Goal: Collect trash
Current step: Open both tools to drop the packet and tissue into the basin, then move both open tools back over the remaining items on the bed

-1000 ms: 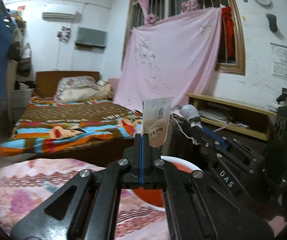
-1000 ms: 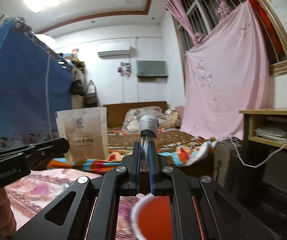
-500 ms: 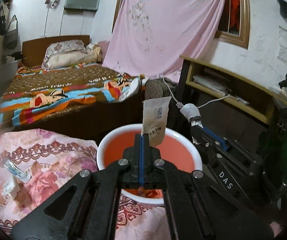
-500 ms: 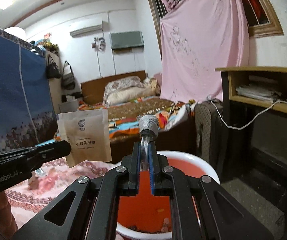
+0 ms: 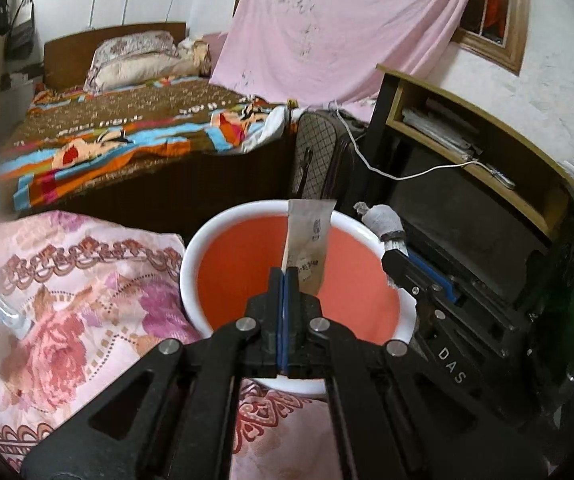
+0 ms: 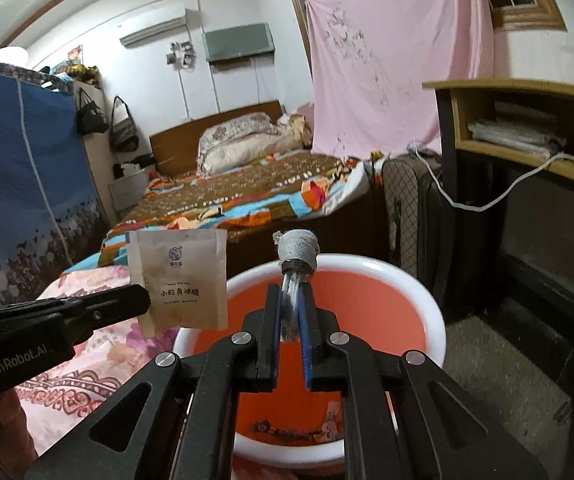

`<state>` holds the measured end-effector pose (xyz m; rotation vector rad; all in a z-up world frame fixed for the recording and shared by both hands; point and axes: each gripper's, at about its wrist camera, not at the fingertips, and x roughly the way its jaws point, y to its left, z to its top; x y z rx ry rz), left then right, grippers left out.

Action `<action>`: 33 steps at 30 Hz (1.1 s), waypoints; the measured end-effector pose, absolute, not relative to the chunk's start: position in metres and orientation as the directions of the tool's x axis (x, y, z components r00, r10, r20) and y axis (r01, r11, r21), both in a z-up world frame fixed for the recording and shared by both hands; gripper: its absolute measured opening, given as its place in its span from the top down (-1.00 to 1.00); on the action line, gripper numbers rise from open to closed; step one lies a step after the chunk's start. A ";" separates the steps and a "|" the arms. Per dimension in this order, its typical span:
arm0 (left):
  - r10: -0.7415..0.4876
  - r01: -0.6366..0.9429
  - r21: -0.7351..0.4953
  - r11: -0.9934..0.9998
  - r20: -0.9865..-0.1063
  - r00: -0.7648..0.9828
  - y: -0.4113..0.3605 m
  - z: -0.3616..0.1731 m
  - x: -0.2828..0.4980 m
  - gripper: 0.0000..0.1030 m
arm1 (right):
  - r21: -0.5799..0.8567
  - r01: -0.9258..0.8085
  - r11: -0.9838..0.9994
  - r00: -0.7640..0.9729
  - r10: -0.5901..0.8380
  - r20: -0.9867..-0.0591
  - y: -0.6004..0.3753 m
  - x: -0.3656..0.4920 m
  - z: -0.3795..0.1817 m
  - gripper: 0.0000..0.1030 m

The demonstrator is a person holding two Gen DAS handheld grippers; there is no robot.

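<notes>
Here the left gripper [image 5: 285, 276] pinches a paper sachet [image 5: 307, 240] in its jaws above the orange basin [image 5: 195, 256]; at its 3 o'clock, the right gripper [image 6: 291, 304] pinches a wrapped tube [image 6: 295, 254].

A bed [image 6: 223, 196] with a colourful blanket is standing against the white back wall [image 6: 223, 76], while a pink sheet [image 6: 387, 60] is hanging over the window and a wooden shelf [image 6: 527, 136] is flanking the right.
</notes>
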<state>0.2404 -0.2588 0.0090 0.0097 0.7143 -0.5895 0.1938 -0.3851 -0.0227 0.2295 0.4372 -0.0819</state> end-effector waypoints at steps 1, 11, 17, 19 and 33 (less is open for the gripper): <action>-0.503 0.506 -0.193 0.841 -0.627 0.595 -0.259 0.007 0.242 0.32 | 0.201 0.131 0.971 0.899 -0.031 -0.437 -0.385 0.194 -0.024 0.84; -0.507 0.490 -0.223 0.843 -0.635 0.583 -0.250 0.006 0.244 0.03 | 0.192 0.149 0.970 0.885 -0.045 -0.463 -0.386 0.194 -0.023 0.76; -0.504 0.470 -0.231 0.852 -0.608 0.614 -0.238 0.016 0.242 -0.19 | 0.179 0.143 0.973 0.890 -0.047 -0.453 -0.383 0.192 -0.016 0.53; -0.498 0.460 -0.232 0.857 -0.601 0.625 -0.233 0.018 0.242 -0.24 | 0.173 0.140 0.975 0.895 -0.050 -0.443 -0.379 0.189 -0.012 0.48; -0.335 0.269 -0.213 0.939 -0.396 0.855 -0.133 0.054 0.204 -0.82 | 0.158 0.112 0.981 0.970 -0.074 -0.230 -0.346 0.160 0.041 -0.68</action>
